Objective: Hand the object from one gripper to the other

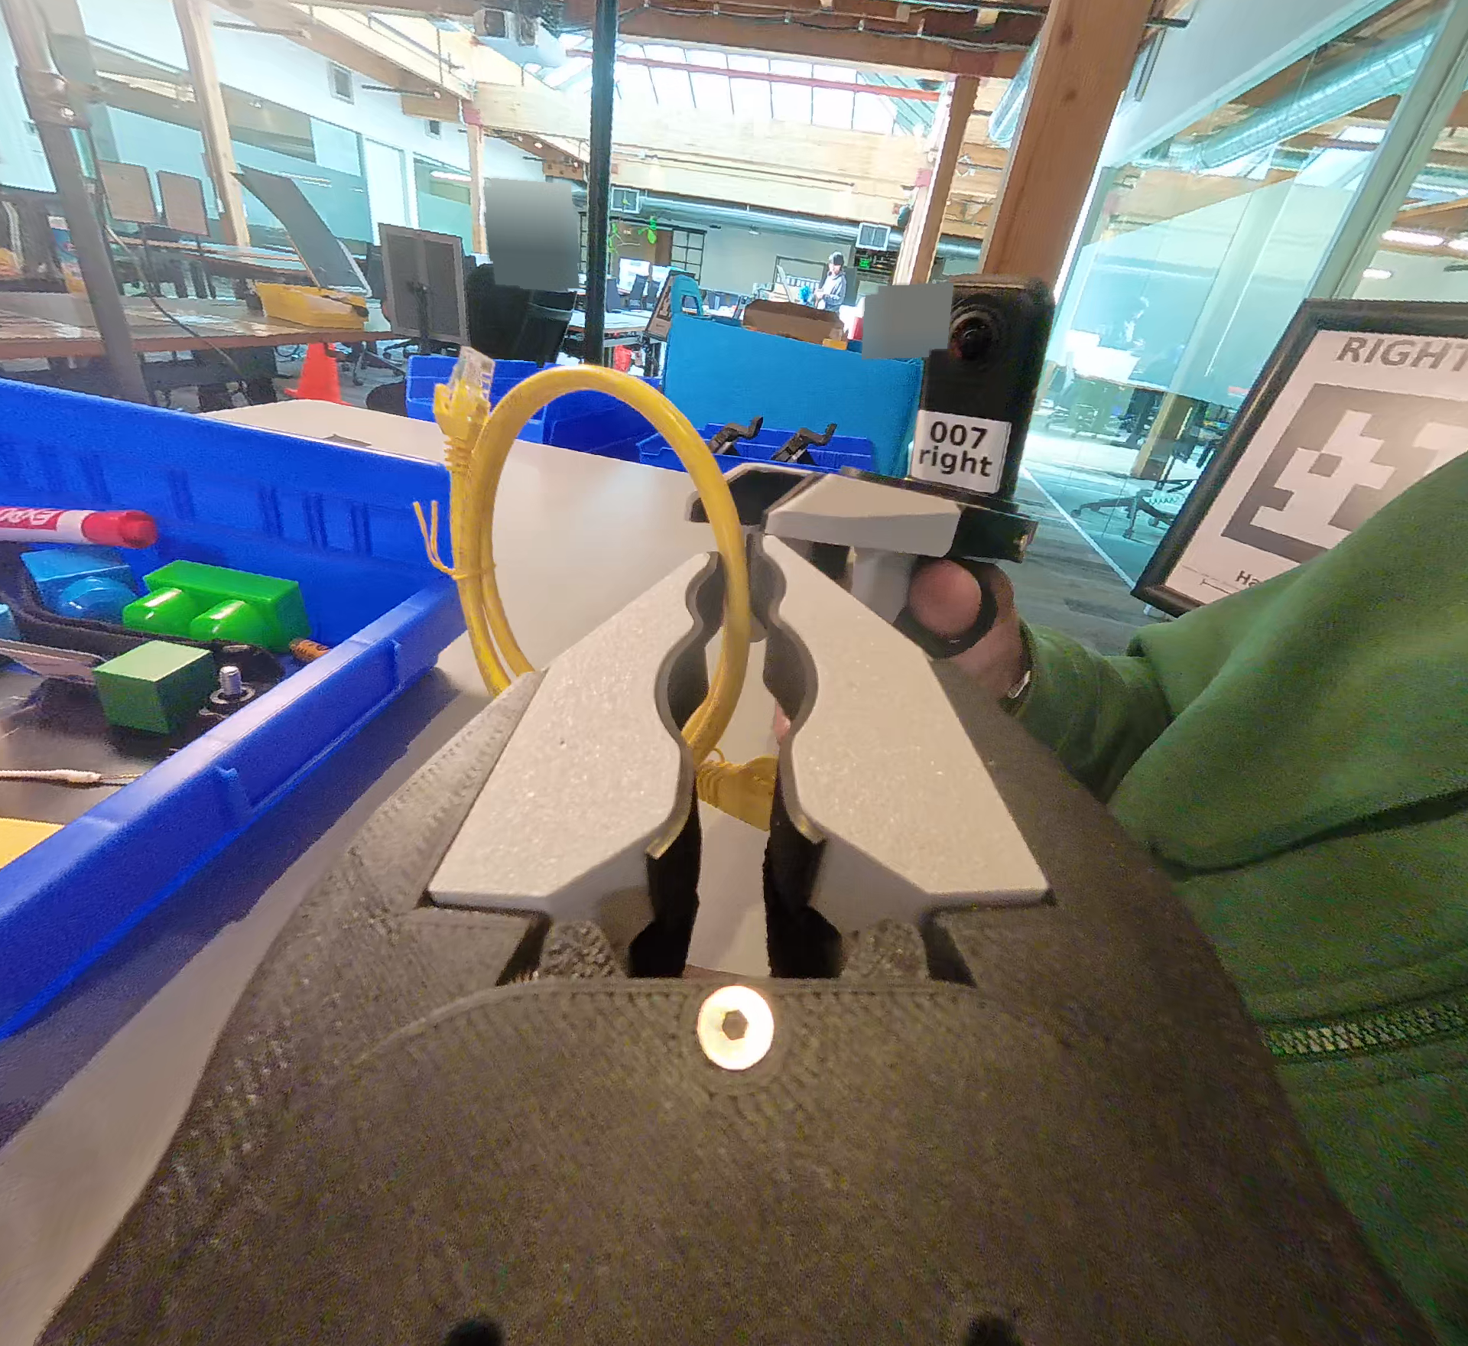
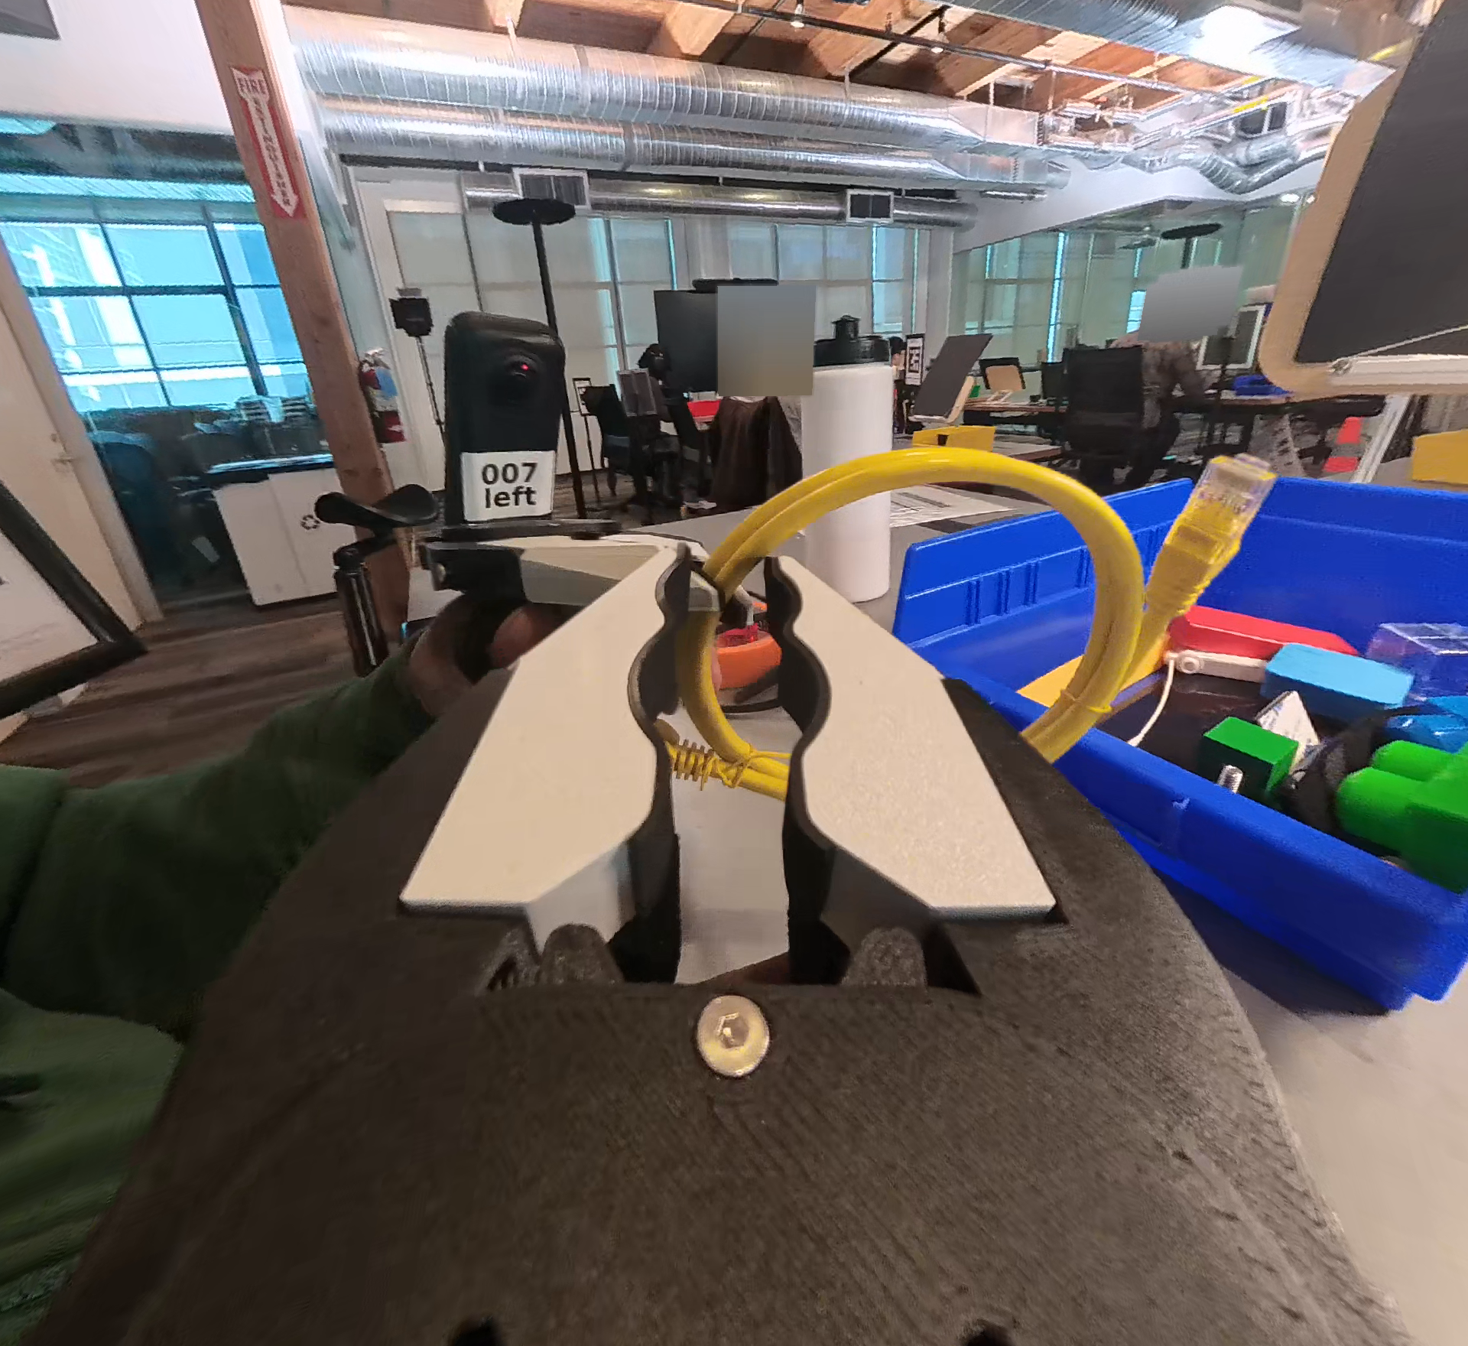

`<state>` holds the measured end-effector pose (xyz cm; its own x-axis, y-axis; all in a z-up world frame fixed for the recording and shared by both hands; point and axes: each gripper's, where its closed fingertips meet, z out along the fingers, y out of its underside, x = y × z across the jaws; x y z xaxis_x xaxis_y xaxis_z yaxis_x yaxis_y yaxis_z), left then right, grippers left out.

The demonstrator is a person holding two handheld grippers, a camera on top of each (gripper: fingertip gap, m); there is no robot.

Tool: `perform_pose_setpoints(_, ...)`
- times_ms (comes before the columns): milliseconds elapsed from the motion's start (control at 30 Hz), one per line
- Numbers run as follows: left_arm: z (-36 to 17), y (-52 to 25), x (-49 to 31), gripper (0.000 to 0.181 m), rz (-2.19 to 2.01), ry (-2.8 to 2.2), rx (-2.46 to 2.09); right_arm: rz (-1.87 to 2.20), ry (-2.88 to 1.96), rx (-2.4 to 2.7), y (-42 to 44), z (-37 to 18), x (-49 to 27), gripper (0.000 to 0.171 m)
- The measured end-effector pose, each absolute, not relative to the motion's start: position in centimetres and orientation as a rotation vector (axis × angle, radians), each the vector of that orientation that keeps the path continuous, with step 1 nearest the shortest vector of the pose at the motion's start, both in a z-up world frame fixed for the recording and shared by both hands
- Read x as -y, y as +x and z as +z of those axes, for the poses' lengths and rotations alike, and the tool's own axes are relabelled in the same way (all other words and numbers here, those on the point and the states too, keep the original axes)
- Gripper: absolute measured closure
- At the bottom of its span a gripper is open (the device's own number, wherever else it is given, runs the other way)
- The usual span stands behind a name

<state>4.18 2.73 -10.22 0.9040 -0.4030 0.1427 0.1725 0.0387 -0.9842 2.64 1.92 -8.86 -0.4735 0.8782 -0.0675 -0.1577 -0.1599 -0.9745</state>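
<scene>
A coiled yellow network cable (image 1: pixel 627 386) with clear plugs hangs in the air between the two grippers. My left gripper (image 1: pixel 739 569) is shut on the loop, which runs down between its pads. My right gripper (image 2: pixel 724 577) faces it, its jaws apart around the same stretch of cable (image 2: pixel 993 469), which lies against its left pad. The right gripper also shows in the left wrist view (image 1: pixel 719 505), tips at the cable. The left gripper shows in the right wrist view (image 2: pixel 707 597), pinching the loop. A hand in a green sleeve (image 1: pixel 1271 712) holds each.
A blue bin (image 1: pixel 238 791) with green and blue blocks and a marker sits on the grey table (image 1: pixel 596 513), close beside the cable; it also shows in the right wrist view (image 2: pixel 1191 855). A white bottle (image 2: pixel 846 473) stands behind. A framed marker sign (image 1: pixel 1350 450) leans nearby. Left and right tips are no more than a few centimetres apart.
</scene>
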Motion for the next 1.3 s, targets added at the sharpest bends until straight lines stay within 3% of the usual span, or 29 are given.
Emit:
perform_pose_setpoints(900,-8.7,4.4,-1.9,0.175,-0.563,-1.366,-0.174,1.712,-0.837,1.497,2.7,-10.5,0.3,0.148)
perform_pose_setpoints(1300,-8.5,4.5,-1.9,0.167,-0.575,-1.353,-0.167,1.738,-0.811,1.511,3.0,-10.3,0.7,0.164)
